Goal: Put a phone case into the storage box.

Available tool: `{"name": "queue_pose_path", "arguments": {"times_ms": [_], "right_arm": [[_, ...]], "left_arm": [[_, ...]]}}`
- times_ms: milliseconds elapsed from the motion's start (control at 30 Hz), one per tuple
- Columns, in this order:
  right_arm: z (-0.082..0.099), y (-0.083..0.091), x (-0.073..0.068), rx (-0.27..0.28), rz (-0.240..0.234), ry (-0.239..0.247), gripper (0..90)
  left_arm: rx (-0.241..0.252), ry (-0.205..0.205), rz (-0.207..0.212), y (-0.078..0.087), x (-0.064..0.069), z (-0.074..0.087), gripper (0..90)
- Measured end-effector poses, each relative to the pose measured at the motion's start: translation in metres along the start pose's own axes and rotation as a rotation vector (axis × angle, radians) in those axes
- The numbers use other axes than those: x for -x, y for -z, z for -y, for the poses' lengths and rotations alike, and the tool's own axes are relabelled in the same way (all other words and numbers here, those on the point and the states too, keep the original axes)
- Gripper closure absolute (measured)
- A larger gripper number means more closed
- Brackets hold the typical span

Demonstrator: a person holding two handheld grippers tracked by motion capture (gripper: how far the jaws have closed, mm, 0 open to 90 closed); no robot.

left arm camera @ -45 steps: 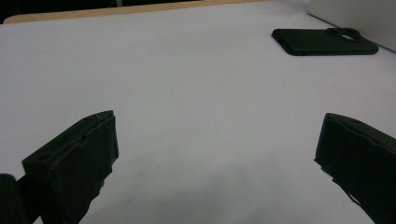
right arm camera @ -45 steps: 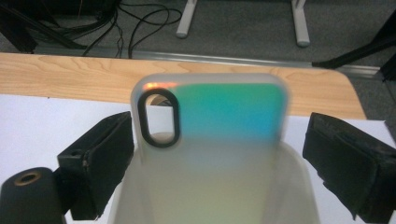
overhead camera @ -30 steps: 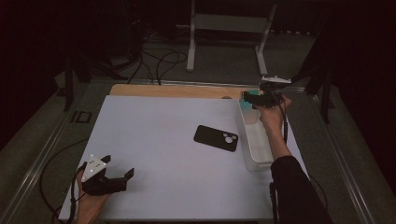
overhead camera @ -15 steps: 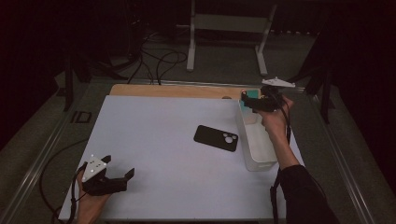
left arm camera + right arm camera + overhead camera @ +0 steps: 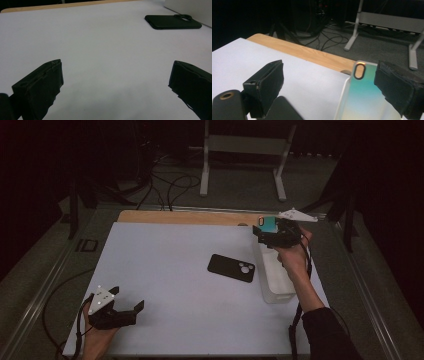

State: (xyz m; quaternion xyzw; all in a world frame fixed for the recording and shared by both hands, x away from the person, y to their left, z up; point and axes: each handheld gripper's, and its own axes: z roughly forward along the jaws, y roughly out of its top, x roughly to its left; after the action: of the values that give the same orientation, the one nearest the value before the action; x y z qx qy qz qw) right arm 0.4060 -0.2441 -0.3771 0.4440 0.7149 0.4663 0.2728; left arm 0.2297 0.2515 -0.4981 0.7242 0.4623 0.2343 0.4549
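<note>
Phone case (image 5: 368, 100), the iridescent teal one, is at your right gripper (image 5: 272, 231), above the far end of the clear plastic bin (image 5: 276, 285) at the right side of the table (image 5: 165, 265). In the right gripper view the case stands upright against the right jaw, while the left jaw is far from it, so the jaws are wide apart; whether the case really leans on the jaw or rests in the bin, I cannot tell.

My judgement is that the work is about in the middle: one case is at the bin, and the black phone case (image 5: 231, 267) lies flat on the white surface just beside the bin, not yet touched.

Your right hand (image 5: 291, 256) is raised over the bin with the forearm stretched forward and the gripper pointing to the left and far side. Your left gripper (image 5: 120, 312) rests low near the front left corner of the table, well apart from everything, its jaws spread with nothing between them and aimed toward the black case.
</note>
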Motion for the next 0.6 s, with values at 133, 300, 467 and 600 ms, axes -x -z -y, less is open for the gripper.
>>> {"name": "queue_pose_path", "arguments": {"times_ms": [133,300,467,600], "right_arm": [[0.002,0.004,-0.005,0.004,-0.021,0.009,8.9],[0.009,0.013,-0.014,0.013,-0.057,0.011,9.0],[0.019,0.022,-0.024,0.024,-0.097,0.007,9.0],[0.021,0.023,-0.026,0.026,-0.104,0.004,9.0]], "left_arm": [[0.0,-0.001,0.0,0.0,0.0,0.0,0.0],[0.001,-0.002,0.0,0.0,0.0,0.0,0.0],[0.001,-0.004,0.001,0.0,0.001,0.0,0.0],[0.001,-0.004,0.001,0.0,0.001,0.0,0.0]]}}
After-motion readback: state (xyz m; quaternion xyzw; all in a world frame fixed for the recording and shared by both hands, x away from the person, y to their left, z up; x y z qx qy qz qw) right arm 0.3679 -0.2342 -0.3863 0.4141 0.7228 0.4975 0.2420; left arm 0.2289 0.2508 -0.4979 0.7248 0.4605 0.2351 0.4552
